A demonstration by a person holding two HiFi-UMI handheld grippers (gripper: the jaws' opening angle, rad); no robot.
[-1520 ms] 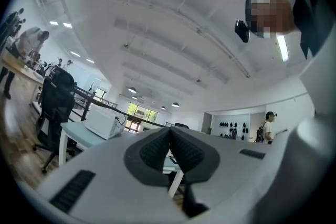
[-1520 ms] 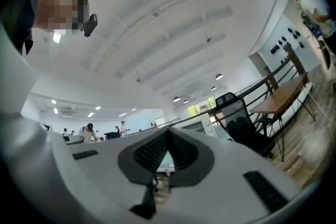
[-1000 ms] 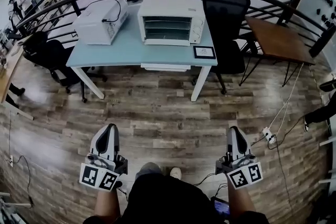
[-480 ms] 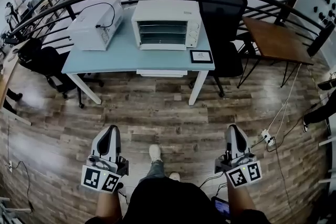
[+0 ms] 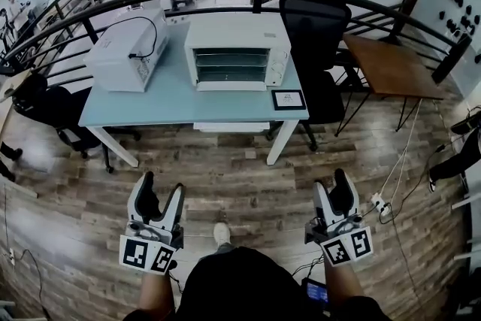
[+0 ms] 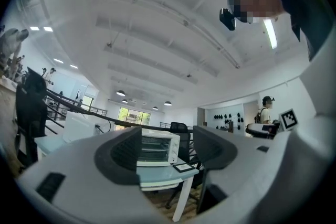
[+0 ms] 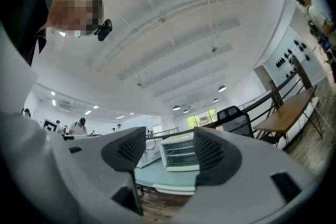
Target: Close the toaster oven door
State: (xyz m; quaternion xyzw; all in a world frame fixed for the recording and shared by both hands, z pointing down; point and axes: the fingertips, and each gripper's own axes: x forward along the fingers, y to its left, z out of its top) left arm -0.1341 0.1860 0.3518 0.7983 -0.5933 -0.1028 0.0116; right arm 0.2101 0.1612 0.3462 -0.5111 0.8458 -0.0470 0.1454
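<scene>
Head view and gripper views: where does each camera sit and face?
Head view: on the person's head, facing forward and steeply down at the toaster oven on the table; shows left gripper and right gripper, jaws opening, nothing between them.
Left gripper view: on the left gripper, looking along its jaws, which frame the toaster oven.
Right gripper view: likewise on the right gripper.
Shared: all show the toaster oven.

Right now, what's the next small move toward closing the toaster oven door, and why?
Probably step forward to the table. The toaster oven shows its racks, its door apparently folded down, and it stands well beyond both the left gripper and the right gripper, whose jaws are opening with nothing between them.
</scene>
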